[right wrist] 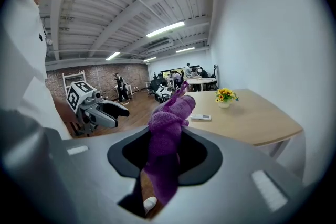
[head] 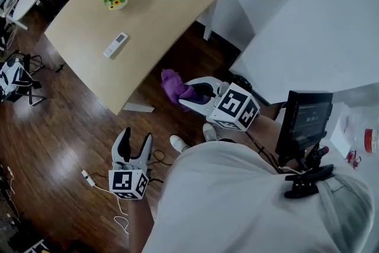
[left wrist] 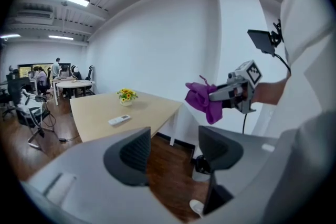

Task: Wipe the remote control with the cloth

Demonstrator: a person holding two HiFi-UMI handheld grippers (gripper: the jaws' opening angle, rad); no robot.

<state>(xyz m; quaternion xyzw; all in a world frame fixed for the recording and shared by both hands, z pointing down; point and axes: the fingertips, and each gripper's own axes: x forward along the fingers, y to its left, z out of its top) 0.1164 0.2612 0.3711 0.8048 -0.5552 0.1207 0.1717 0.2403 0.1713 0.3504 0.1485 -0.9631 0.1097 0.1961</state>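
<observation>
The wooden table (head: 148, 15) lies toward 11 o'clock in the head view. Off its near edge, the right gripper (head: 188, 93) is clamped on the purple cloth (head: 173, 85). At its 7 o'clock, the left gripper (head: 135, 138) stands slightly apart with nothing between its jaws. The white remote control (head: 115, 45) lies flat on the table, its long axis running from 1 to 7 o'clock.

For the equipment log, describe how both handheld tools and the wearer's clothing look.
The left tool and the right tool share one design: pale grey curved bodies with dark, textured inner pads. Each carries a white marker cube printed with black square patterns. A black cable hangs below the right tool. The person wears a light-coloured top.
</observation>
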